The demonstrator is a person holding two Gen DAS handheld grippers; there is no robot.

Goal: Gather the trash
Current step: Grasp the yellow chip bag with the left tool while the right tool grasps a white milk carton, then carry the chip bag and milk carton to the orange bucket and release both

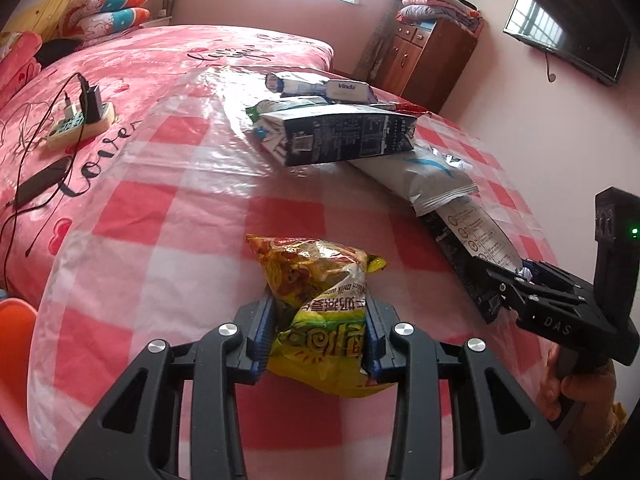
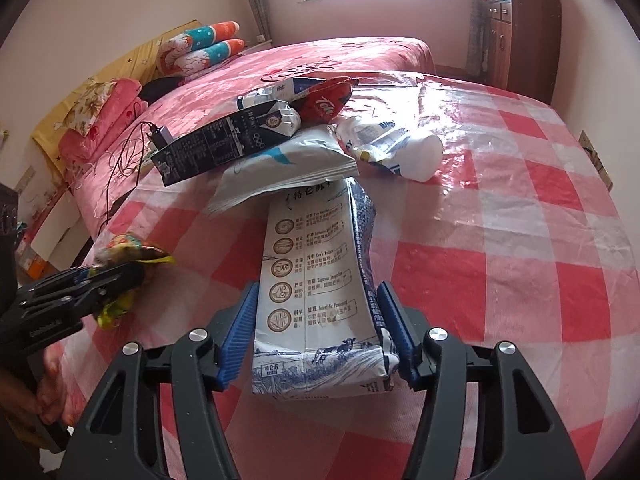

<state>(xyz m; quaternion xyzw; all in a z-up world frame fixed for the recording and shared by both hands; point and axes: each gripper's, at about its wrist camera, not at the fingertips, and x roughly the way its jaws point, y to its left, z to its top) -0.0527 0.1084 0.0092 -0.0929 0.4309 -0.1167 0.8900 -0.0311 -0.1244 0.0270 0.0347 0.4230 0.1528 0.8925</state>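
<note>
Crinkly yellow snack bag [image 1: 320, 304], light and soft, sits pinched mid-body in left gripper [image 1: 320, 340] over checked tablecloth [image 1: 160, 208]. Rightward, stiff milk carton [image 2: 316, 300] lies between right gripper [image 2: 316, 344] pads; contact unclear.

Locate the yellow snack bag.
In the left wrist view, the yellow snack bag sits low and central, clamped in the left hand-held gripper over the checkered cloth.
</note>
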